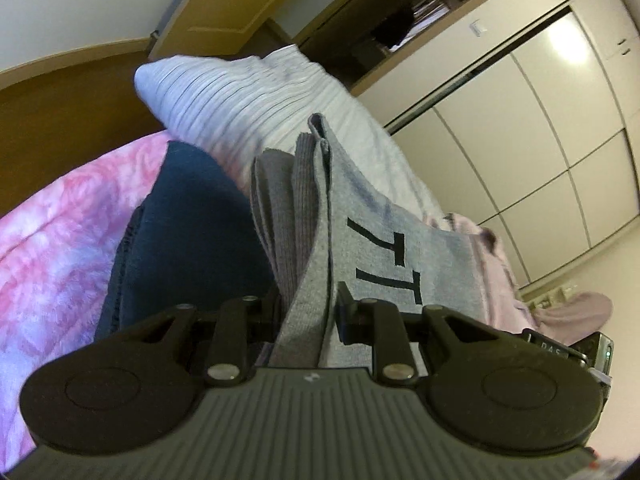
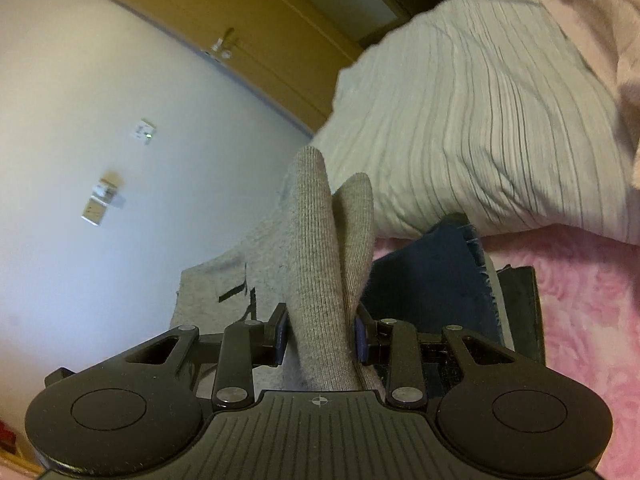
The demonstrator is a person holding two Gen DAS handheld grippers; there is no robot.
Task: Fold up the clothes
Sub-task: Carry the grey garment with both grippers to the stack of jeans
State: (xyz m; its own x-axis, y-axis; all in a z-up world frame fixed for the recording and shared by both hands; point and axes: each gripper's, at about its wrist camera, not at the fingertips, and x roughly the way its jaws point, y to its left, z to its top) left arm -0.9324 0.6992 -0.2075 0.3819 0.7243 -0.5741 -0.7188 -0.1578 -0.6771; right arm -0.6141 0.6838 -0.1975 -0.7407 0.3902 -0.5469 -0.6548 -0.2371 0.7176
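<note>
Gripping the grey garment (image 1: 372, 248) in both tongs, left (image 1: 308, 312) and right (image 2: 320, 332), centre frame, likely above the pink bed (image 2: 580, 320); best kept taut and level for a straight crease.

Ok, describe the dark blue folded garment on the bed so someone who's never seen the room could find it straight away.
Start at the bed with the fluffy pink blanket and find the white ribbed pillow at its head. Just below that pillow, on the blanket, lies the navy garment, folded flat. It is the only dark piece there: the grey top with black lettering, held up beside it, is much lighter.
</note>
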